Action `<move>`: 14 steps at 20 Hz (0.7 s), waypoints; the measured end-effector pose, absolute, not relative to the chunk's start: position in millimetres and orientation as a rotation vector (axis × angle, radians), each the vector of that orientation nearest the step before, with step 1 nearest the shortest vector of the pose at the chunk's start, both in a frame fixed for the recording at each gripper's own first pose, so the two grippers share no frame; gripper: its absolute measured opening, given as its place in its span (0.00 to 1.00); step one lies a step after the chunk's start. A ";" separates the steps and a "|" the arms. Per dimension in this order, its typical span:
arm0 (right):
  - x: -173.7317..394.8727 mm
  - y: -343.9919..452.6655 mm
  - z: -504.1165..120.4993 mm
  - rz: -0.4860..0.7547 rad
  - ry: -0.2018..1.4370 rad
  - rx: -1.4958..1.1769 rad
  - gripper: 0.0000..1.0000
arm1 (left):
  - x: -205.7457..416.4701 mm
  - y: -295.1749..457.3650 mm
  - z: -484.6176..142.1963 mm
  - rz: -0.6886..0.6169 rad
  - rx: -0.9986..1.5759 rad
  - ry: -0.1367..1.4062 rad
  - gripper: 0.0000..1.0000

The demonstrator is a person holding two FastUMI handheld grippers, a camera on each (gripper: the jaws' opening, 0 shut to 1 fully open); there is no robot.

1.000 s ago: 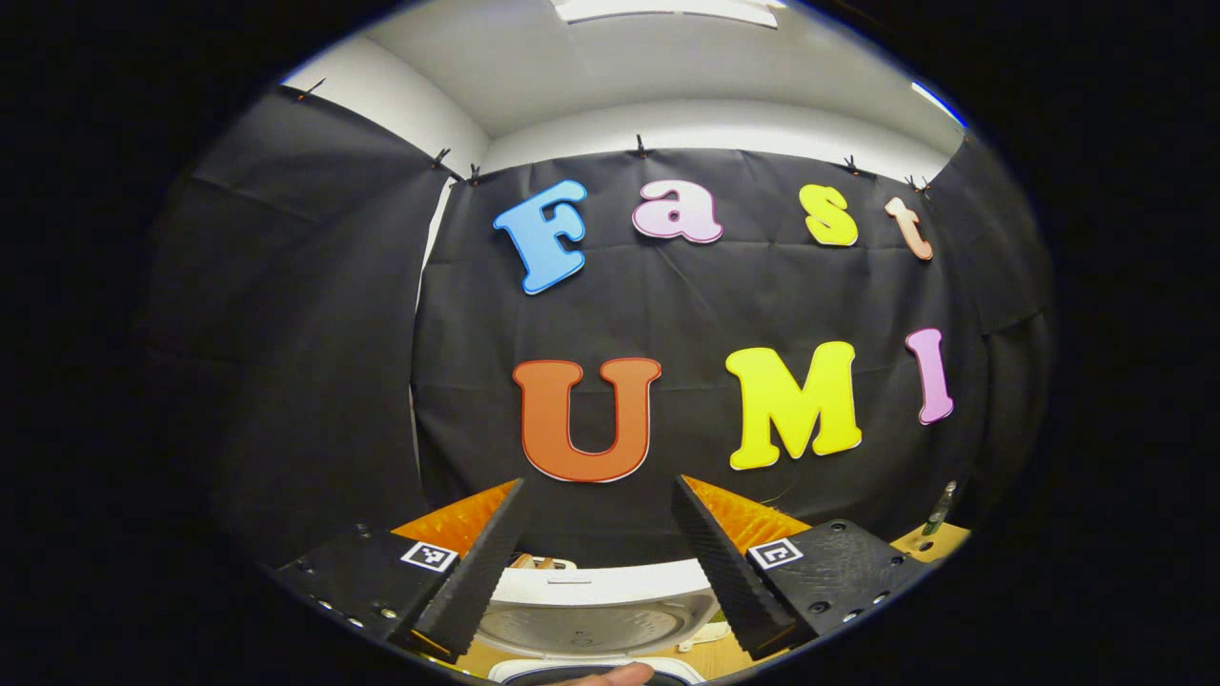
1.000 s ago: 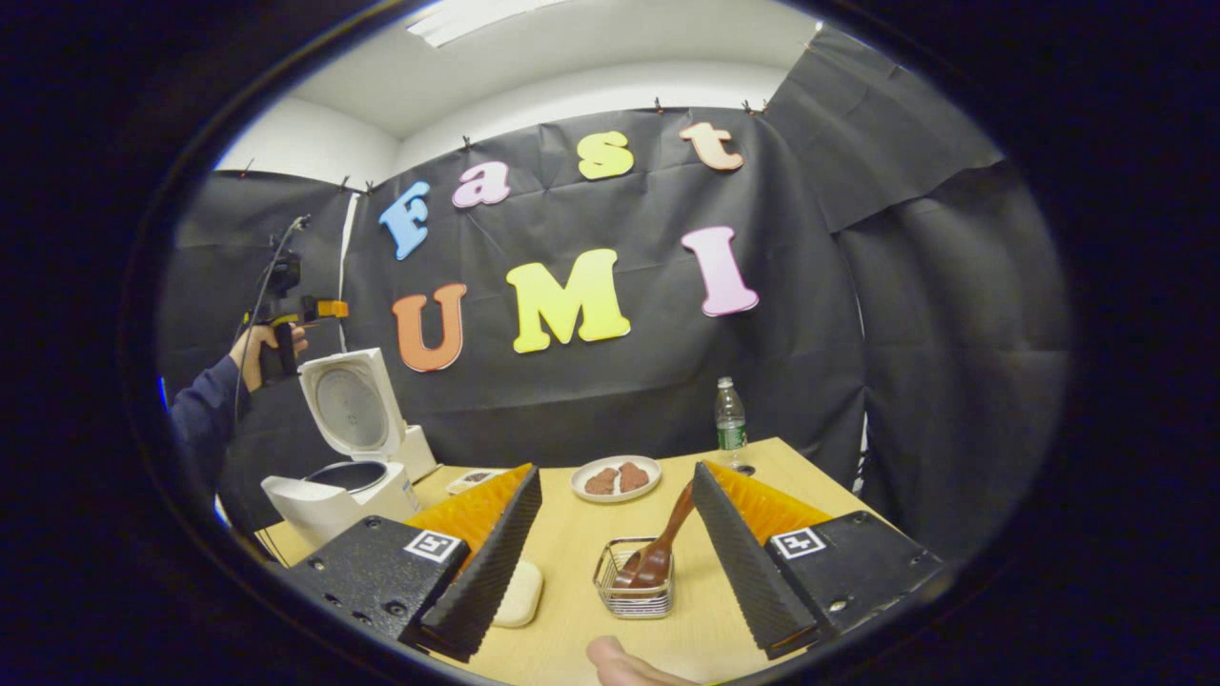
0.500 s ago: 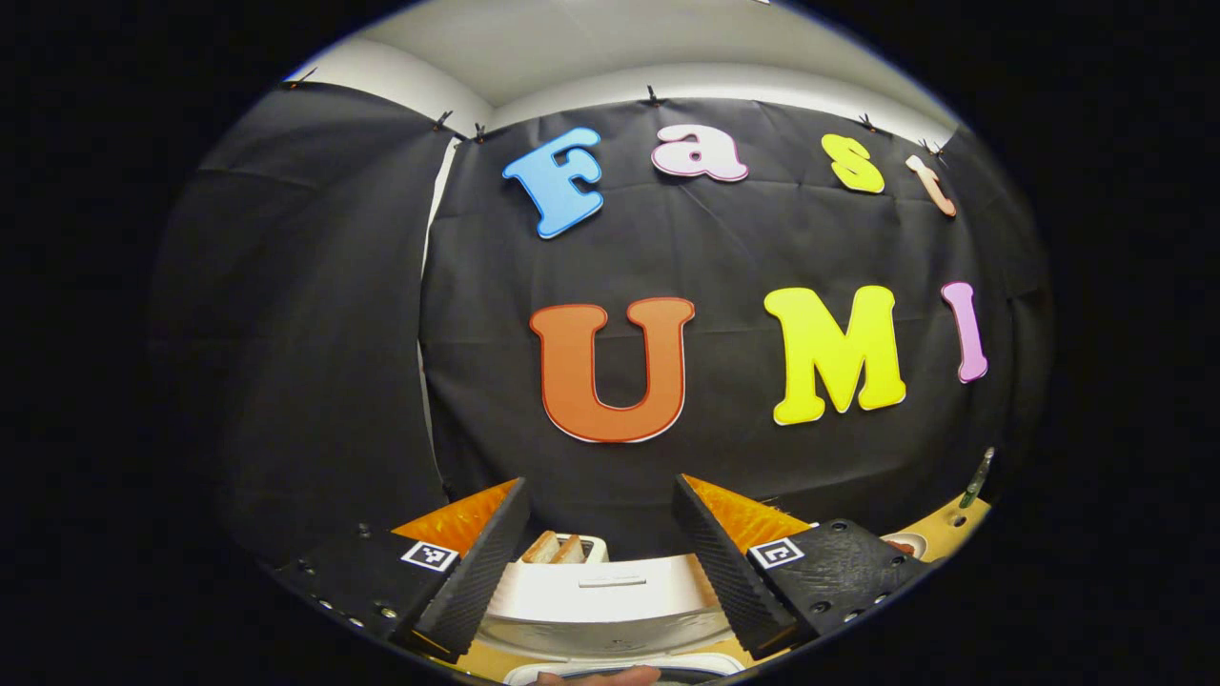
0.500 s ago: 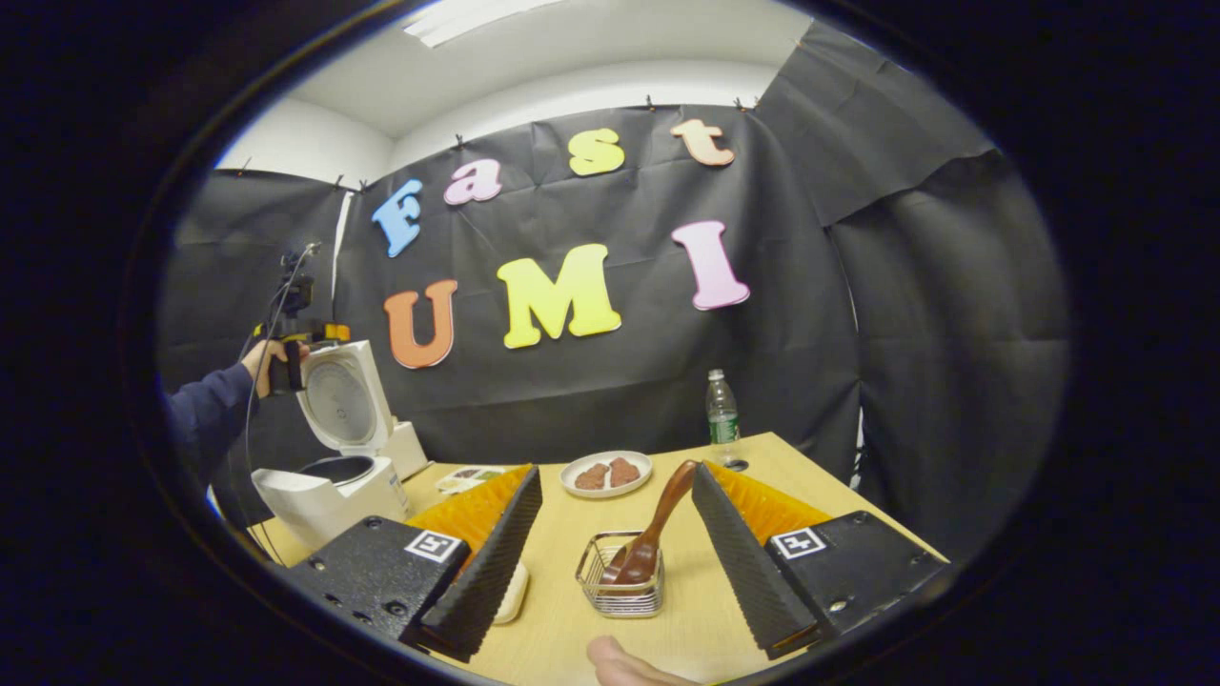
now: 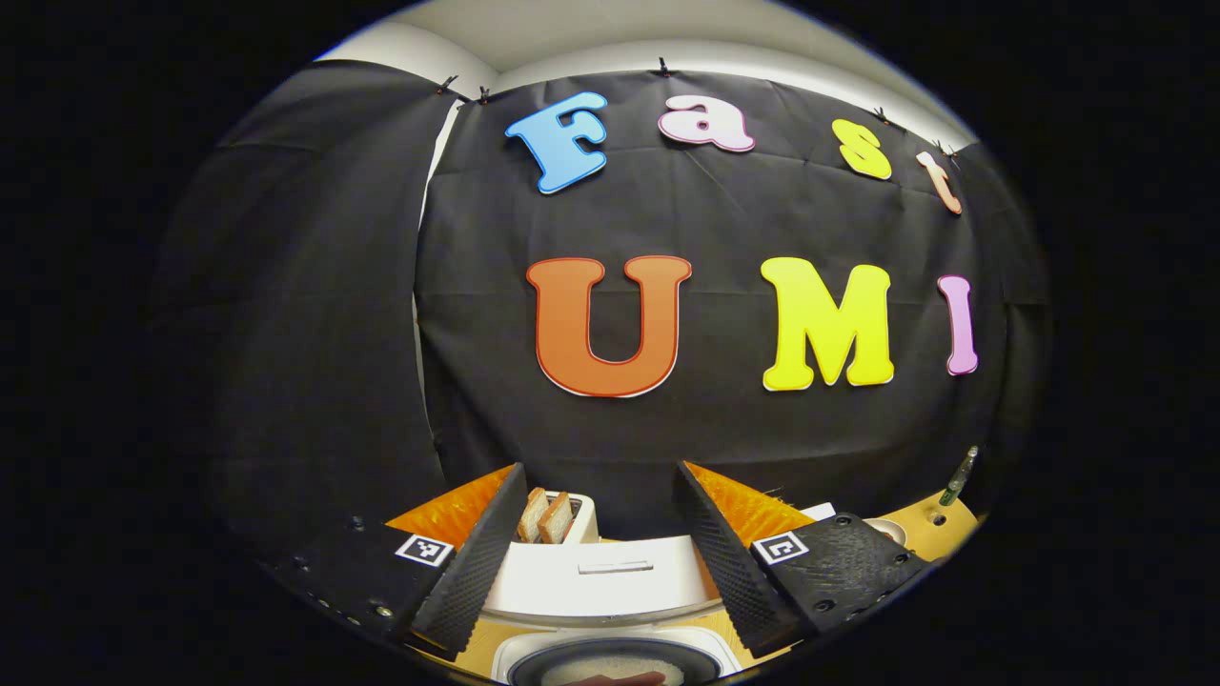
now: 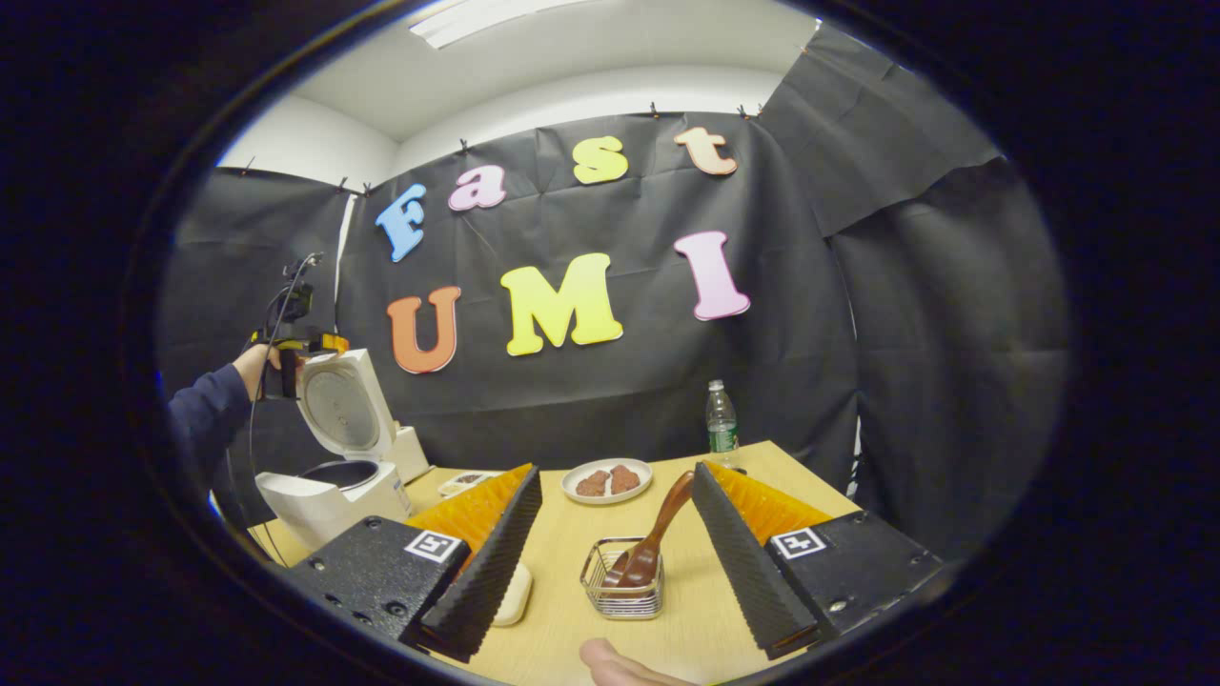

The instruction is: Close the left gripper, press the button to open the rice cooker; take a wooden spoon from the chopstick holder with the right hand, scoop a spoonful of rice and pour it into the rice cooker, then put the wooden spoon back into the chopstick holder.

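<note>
Now the rice cooker (image 6: 334, 486) stands at the left end of the bench (image 6: 686, 629) w/ its lid (image 6: 345, 408) swung up and standing almost upright, so the dark inner pot is open to see. In the left gripper view the left gripper (image 5: 600, 562) has its jaws spread wide apart and holds nothing; between them is the white top edge of the raised lid (image 5: 596, 576), and below it the round pot opening (image 5: 615, 664) w/ something pale inside, maybe rice, but I cannot tell for sure. Behind the lid a white toaster (image 5: 562, 514) w/ two bread slices sticks up. In the right gripper view the same left gripper (image 6: 295, 338) is seen far off, just beside the top of the lid, held by a hand (image 6: 255, 360) in a dark blue sleeve (image 6: 205, 419). The right gripper (image 6: 615, 562) hangs over the bench, jaws also spread wide and empty. Between its fingers, a bit farther on, sits the chopstick holder (image 6: 624, 593), a small wire basket, approx. in the middle of the bench. The wooden spoon (image 6: 658, 534) is inside it, bowl down, handle leaning up to the right, near the right finger but apart from it. Behind the holder is a white plate (image 6: 607, 480) w/ two brown pieces, and a water bottle (image 6: 721, 421) stands at the far edge. A pale flat object (image 6: 515, 593) lies just beside the left finger.
</note>
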State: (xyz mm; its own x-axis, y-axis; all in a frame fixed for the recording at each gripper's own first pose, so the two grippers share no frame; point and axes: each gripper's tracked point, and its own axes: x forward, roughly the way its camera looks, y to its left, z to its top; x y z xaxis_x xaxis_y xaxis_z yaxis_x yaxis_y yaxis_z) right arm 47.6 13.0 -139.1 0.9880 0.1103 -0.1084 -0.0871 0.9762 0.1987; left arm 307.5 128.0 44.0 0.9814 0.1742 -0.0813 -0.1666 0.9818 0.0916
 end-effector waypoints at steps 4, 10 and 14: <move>30.7 26.7 -143.5 0.139 0.163 0.217 1.00 | 280.0 121.2 33.7 0.173 0.078 0.120 0.99; 9.2 27.6 -142.0 0.119 0.153 0.189 1.00 | 237.8 126.5 -17.2 0.217 0.047 0.220 0.96; -14.8 34.4 -145.4 0.146 0.169 0.175 1.00 | 210.1 123.6 -41.3 0.199 0.034 0.226 0.94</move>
